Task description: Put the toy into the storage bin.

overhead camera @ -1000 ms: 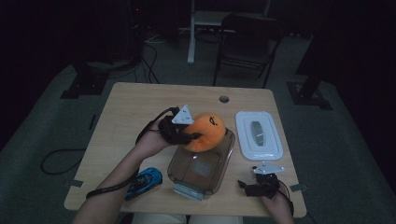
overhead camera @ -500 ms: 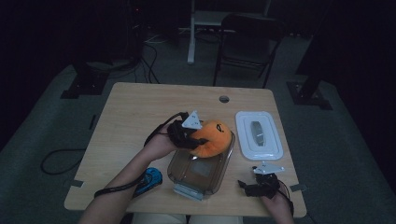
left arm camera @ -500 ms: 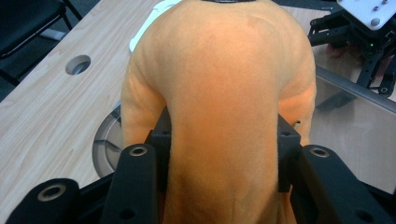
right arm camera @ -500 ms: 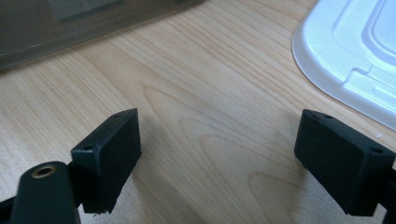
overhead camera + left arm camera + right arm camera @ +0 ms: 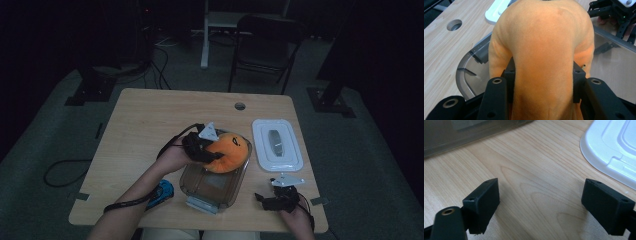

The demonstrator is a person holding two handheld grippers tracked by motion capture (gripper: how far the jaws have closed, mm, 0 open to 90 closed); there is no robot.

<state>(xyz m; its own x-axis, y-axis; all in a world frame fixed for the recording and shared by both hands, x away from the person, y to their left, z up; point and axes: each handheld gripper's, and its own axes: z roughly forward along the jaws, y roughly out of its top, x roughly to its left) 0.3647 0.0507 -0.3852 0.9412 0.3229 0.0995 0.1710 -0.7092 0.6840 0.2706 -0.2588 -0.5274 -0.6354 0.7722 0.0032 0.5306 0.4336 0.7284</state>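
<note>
Dim room, pale wooden desk (image 5: 150,130) with a white lid (image 5: 277,145) lying flat. Orange plush toy (image 5: 228,151) over the clear container (image 5: 212,182), clamped in the left hand-held gripper (image 5: 202,145). Right hand-held gripper (image 5: 280,197) near the front edge, jaws wide apart, nothing between.

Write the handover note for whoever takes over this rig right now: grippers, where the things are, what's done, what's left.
Left gripper: shut on the orange plush toy, held over the far end of the clear container.
Right gripper: open, empty, resting low over the table beside the white lid.
Done: toy picked up and brought to the container.
Left: probably lower the toy in, release, then fit the lid.
</note>
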